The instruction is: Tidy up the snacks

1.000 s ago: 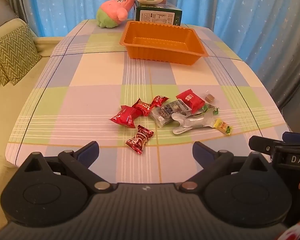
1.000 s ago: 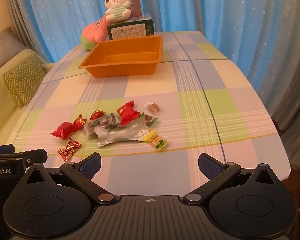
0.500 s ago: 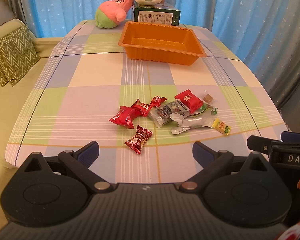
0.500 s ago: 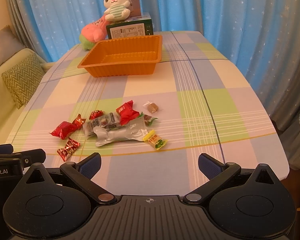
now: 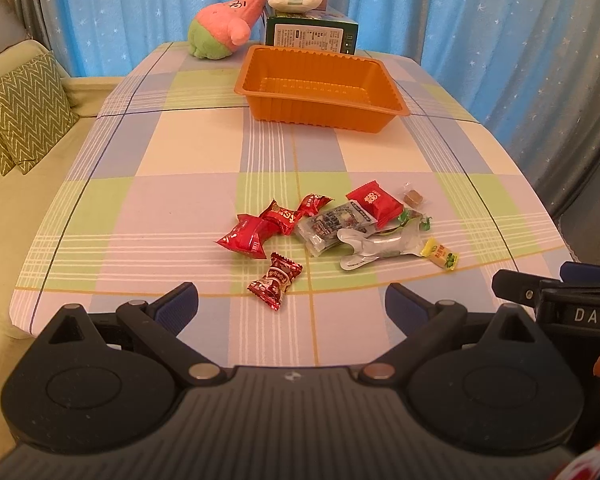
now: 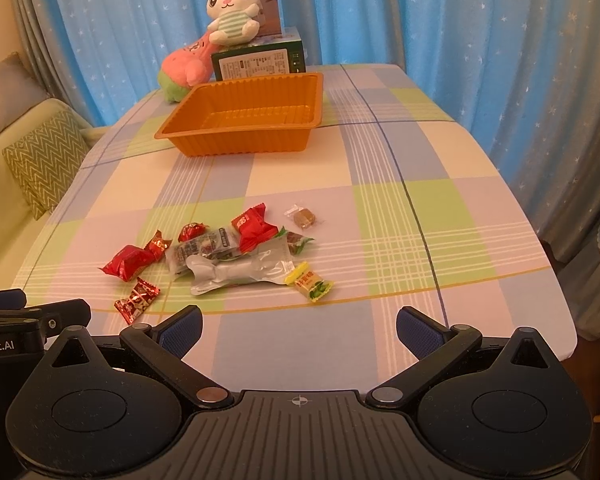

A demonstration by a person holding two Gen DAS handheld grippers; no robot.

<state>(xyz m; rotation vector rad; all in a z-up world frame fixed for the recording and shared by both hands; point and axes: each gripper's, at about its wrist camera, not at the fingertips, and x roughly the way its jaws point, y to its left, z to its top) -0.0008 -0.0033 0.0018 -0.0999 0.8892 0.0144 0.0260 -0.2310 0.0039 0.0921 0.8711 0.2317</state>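
Both sets of tongs hang spread and empty at the near edge of the counter, left tongs and right tongs, and the snacks lie in a loose heap just ahead of them. The orange tray sits well beyond, with nothing visible in it. Nearest the left tongs, the dark red candy lies apart from the pile; further right the wrappers overlap, so a pinch there could well drag a neighbour or slip off the slick clear pouch. The yellow sweet touches that pouch's corner. What sits under the pile stays hidden, and the labels are too small to read
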